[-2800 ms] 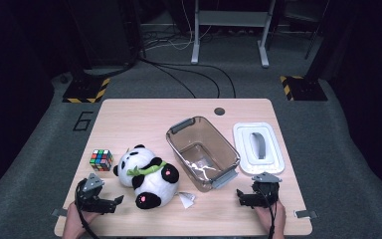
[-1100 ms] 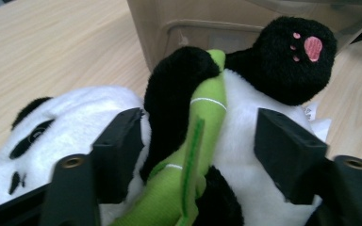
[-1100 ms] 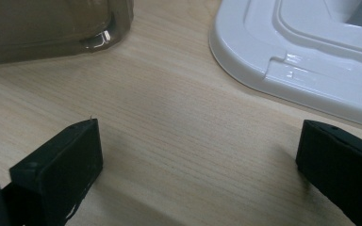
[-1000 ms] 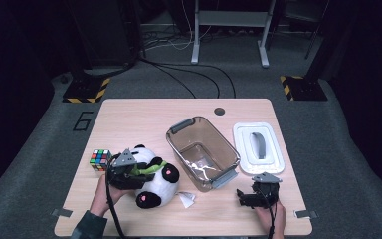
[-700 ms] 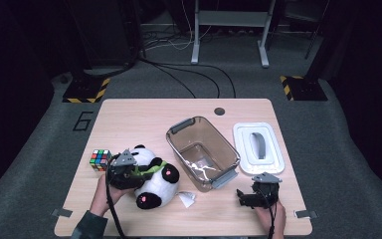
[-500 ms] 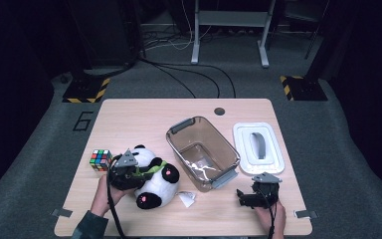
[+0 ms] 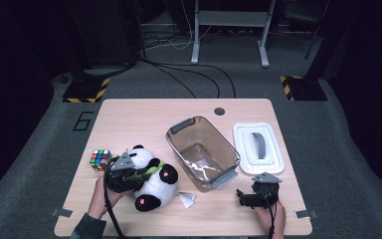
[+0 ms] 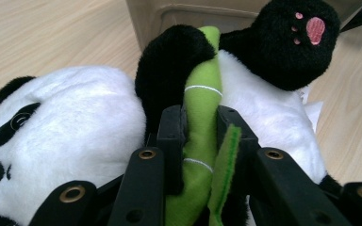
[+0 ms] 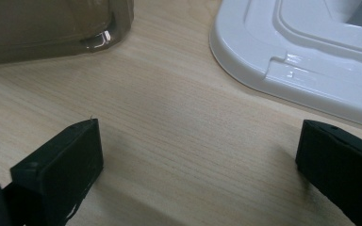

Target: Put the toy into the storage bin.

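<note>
Left tongs point(image 8: 201, 126) have just been closing and now clamp on the soft green felt bamboo stalk point(image 8: 202, 84), with the stalk pinched between the two black jaws. Grips there probably because the stalk is a narrow, firm fold, where the round body would squash and slip. Lies stitched across the belly of the black-and-white plush panda point(image 7: 151, 185), under one black arm, so lifting by it should bring the whole toy along.

Rests on its back on the pale wooden tabletop point(image 7: 144, 119), near the front left, head toward the far left, one pink-soled foot up toward the bin. Carries a small white sewn-in tag point(image 7: 186, 199) that sticks out flat on the wood at its lower right.

Just to the right of the panda, close to it: an open, translucent grey-brown plastic bin point(image 7: 173, 140) with grey clip handles, set at a slant. Looks like the likely place for the toy, being open and within a short swing.

Beside the bin, apart from it: its white plastic lid point(image 7: 273, 159) with a grey handle, laid flat, out of the way.

Right tongs point(image 9: 200, 157) low over bare wood between bin and lid, jaws wide apart, nothing between them. Seemingly parked, free to steady the bin.

Left of the panda's head, just beside it: a small multicoloured puzzle cube point(image 7: 100, 159), untouched.
</note>
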Available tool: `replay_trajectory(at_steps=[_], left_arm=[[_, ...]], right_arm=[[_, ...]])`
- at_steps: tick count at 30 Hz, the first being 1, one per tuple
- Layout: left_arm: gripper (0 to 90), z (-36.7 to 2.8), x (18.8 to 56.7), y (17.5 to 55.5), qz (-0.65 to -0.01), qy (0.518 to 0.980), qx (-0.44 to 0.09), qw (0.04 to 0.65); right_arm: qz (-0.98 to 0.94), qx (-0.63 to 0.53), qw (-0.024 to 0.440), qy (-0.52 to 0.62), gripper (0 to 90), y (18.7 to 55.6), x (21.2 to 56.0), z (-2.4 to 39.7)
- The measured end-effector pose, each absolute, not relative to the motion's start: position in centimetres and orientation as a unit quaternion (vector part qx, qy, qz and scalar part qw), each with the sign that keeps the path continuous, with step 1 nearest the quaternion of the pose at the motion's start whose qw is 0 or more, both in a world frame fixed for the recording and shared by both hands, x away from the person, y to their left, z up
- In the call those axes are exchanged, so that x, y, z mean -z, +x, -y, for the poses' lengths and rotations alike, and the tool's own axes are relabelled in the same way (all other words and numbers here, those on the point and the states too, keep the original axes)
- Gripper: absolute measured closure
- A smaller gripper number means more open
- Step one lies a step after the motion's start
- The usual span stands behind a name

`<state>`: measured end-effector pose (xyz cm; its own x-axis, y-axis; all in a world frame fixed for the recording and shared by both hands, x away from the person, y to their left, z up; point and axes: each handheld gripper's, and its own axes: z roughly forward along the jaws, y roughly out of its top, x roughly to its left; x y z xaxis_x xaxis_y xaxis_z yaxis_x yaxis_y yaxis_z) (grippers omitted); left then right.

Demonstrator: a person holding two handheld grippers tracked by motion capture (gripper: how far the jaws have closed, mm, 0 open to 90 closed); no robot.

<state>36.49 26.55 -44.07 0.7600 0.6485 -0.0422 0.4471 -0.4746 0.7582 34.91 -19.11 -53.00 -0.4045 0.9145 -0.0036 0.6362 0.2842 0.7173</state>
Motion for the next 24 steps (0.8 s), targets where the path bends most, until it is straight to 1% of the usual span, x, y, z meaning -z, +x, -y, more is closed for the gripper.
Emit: replay_trajectory(at_steps=[5, 9, 12, 14, 16, 18, 20, 24], left_arm=[[65.0, -26.7, 44.3, 36.9, -0.334, 0.846, -0.113, 0.400], [63.0, -26.4, 44.3, 37.0, -0.331, 0.851, -0.111, 0.391], [63.4, -25.9, 44.5, 37.1, -0.323, 0.857, -0.120, 0.383], [64.8, -25.9, 44.6, 37.1, -0.322, 0.858, -0.116, 0.383], [67.3, -26.0, 44.7, 37.0, -0.319, 0.857, -0.115, 0.387], [69.0, -26.0, 44.9, 36.7, -0.318, 0.854, -0.125, 0.392], [70.3, -26.0, 44.9, 36.3, -0.312, 0.853, -0.137, 0.395], [71.8, -26.4, 44.7, 36.0, -0.299, 0.853, -0.140, 0.405]], right_arm=[[-0.773, -0.325, 0.214, 0.502, 0.5, 34.9, 53.0, 19.1], [-0.773, -0.325, 0.214, 0.502, 0.5, 34.9, 53.0, 19.1], [-0.772, -0.325, 0.214, 0.502, 0.5, 34.9, 53.0, 19.1], [-0.772, -0.325, 0.214, 0.502, 0.5, 34.9, 53.0, 19.1], [-0.772, -0.325, 0.214, 0.502, 0.6, 34.9, 53.0, 19.1], [-0.773, -0.325, 0.214, 0.502, 0.5, 34.9, 53.0, 19.1], [-0.773, -0.325, 0.214, 0.502, 0.6, 34.9, 53.0, 19.1], [-0.772, -0.325, 0.214, 0.502, 0.6, 34.9, 53.0, 19.1]])
